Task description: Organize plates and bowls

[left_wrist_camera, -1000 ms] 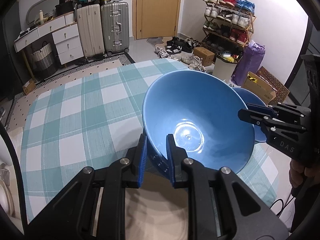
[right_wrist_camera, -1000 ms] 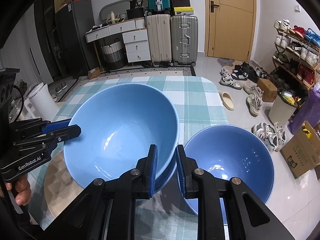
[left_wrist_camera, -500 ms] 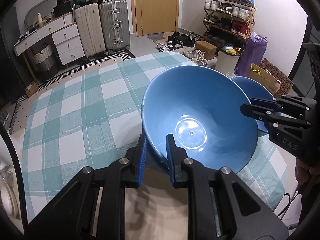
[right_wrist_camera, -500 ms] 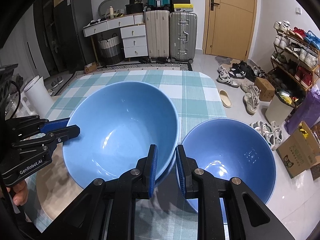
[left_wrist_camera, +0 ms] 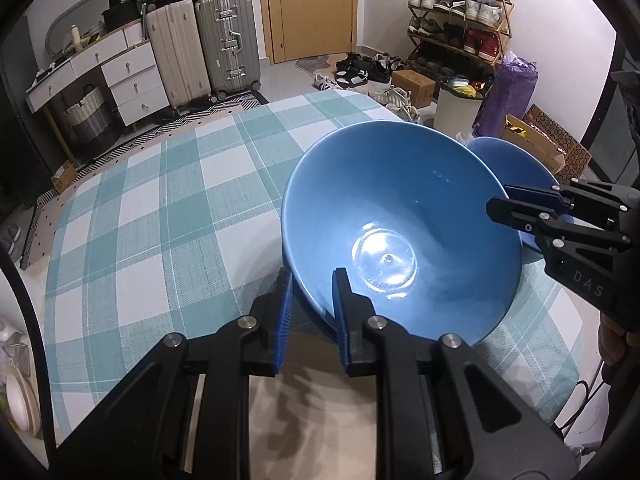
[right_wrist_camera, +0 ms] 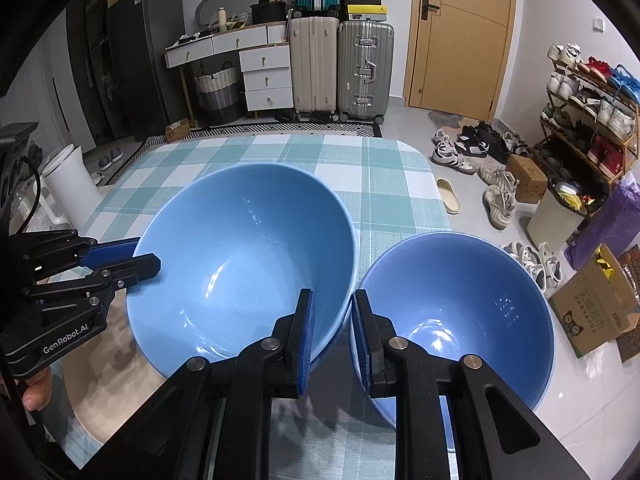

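A large blue bowl (left_wrist_camera: pixel 400 208) (right_wrist_camera: pixel 240 248) hangs low over the checked tablecloth (left_wrist_camera: pixel 160 220). My left gripper (left_wrist_camera: pixel 313 280) (right_wrist_camera: pixel 146 258) is shut on its near rim. The edge of another blue bowl shows just beneath it. My right gripper (right_wrist_camera: pixel 333 300) (left_wrist_camera: pixel 498 200) is shut on the opposite side of the rim, one finger inside the bowl and one outside. I cannot tell whether it also pinches the lower edge. A smaller blue bowl (right_wrist_camera: pixel 460 292) (left_wrist_camera: pixel 516 160) sits close beside it, at the table's right edge.
A tan mat (left_wrist_camera: pixel 320 420) lies on the table near me. Off the right edge are a white bin (right_wrist_camera: pixel 556 216), a cardboard box (right_wrist_camera: pixel 592 312), scattered shoes and a shoe rack (right_wrist_camera: pixel 592 112). Suitcases (right_wrist_camera: pixel 340 64) and drawers stand at the back.
The left gripper and the large bowl have sunk a little toward the table. The right gripper and the smaller bowl have stayed put. Both grips are unchanged.
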Available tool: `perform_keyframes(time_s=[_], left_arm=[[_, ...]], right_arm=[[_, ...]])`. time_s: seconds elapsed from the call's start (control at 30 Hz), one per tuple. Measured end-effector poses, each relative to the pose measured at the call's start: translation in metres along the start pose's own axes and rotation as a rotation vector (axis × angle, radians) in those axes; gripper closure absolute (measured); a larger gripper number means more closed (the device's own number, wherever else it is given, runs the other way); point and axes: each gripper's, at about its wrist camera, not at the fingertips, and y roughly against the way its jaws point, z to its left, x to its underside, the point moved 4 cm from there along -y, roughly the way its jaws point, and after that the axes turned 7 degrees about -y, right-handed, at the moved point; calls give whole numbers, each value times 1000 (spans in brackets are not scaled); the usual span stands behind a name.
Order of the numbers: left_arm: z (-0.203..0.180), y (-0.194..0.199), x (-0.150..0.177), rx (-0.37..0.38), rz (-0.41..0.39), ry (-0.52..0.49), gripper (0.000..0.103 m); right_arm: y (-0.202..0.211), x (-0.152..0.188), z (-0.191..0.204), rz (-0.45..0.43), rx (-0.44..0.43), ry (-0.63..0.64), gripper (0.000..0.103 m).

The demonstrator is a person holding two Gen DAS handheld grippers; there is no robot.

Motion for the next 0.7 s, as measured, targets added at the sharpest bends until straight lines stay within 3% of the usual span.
perform_keyframes(time_s=[0.7], left_arm=[[0,-11,1,-1,30,-11,86]], right_arm=[[-4,2,3,-9,0,40,83]])
